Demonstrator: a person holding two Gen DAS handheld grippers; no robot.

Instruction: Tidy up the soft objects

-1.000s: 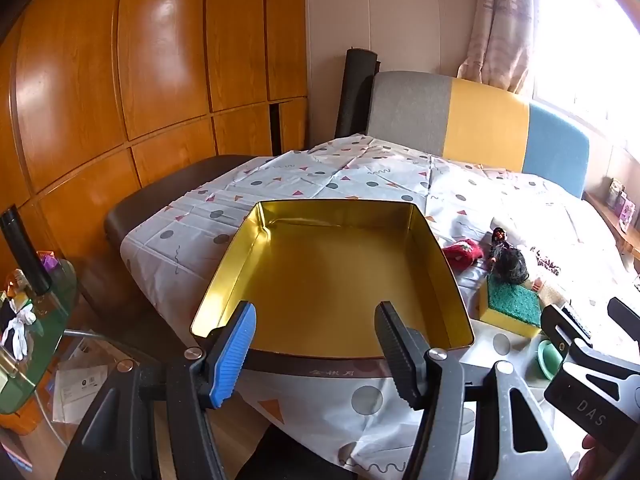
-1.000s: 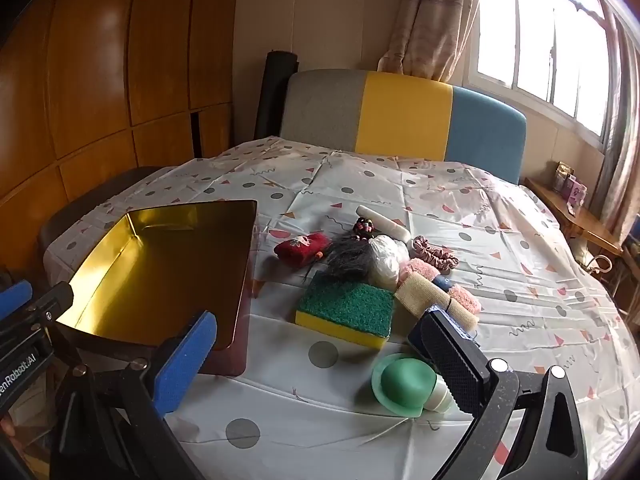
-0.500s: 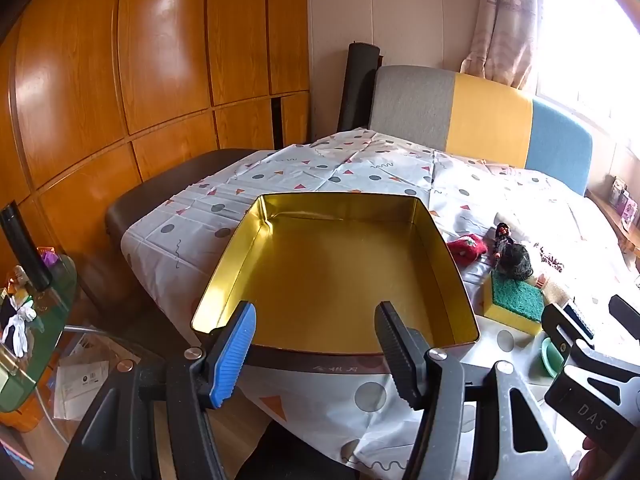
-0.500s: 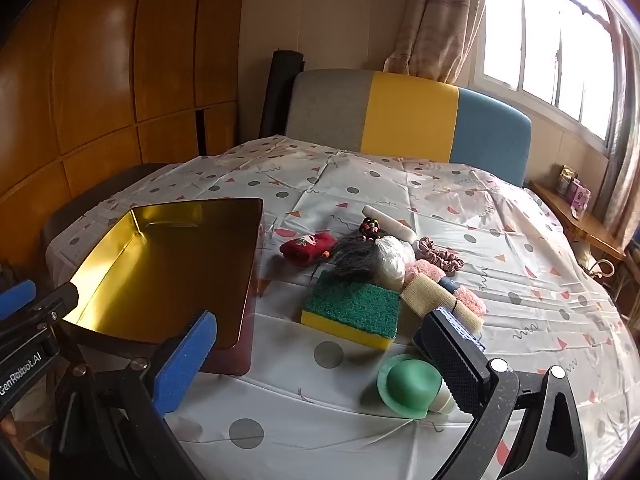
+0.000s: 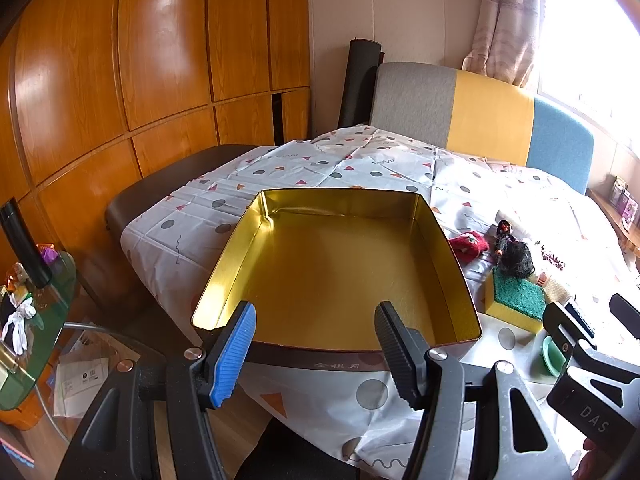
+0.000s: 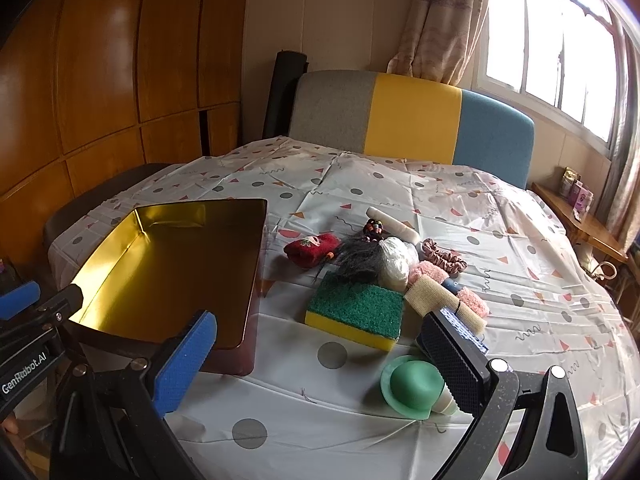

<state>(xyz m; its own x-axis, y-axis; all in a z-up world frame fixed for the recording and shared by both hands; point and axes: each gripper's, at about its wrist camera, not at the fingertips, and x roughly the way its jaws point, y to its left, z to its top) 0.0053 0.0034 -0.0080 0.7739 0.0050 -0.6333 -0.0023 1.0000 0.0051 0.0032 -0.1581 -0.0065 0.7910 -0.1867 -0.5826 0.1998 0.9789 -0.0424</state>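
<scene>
While both grippers hover at near edge, left gripper (image 5: pixel 316 354) fingers apart, empty, before gold tin (image 5: pixel 340 264); right gripper (image 6: pixel 320 354) fingers apart, empty. Soft objects cluster right of tin on bed (image 6: pixel 520 240): green sponge (image 6: pixel 356 312), red pouch (image 6: pixel 312 249), pink scrunchie (image 6: pixel 444 258).

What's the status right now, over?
Left gripper and right gripper open, empty. Gold tin empty; soft objects piled beside it. Nothing in the way.

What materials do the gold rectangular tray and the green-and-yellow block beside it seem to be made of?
The gold rectangular tray looks like thin metal: its glossy walls mirror the light. The green-and-yellow block looks like a foam sponge, with a coarse green scouring top over smooth yellow foam.
</scene>
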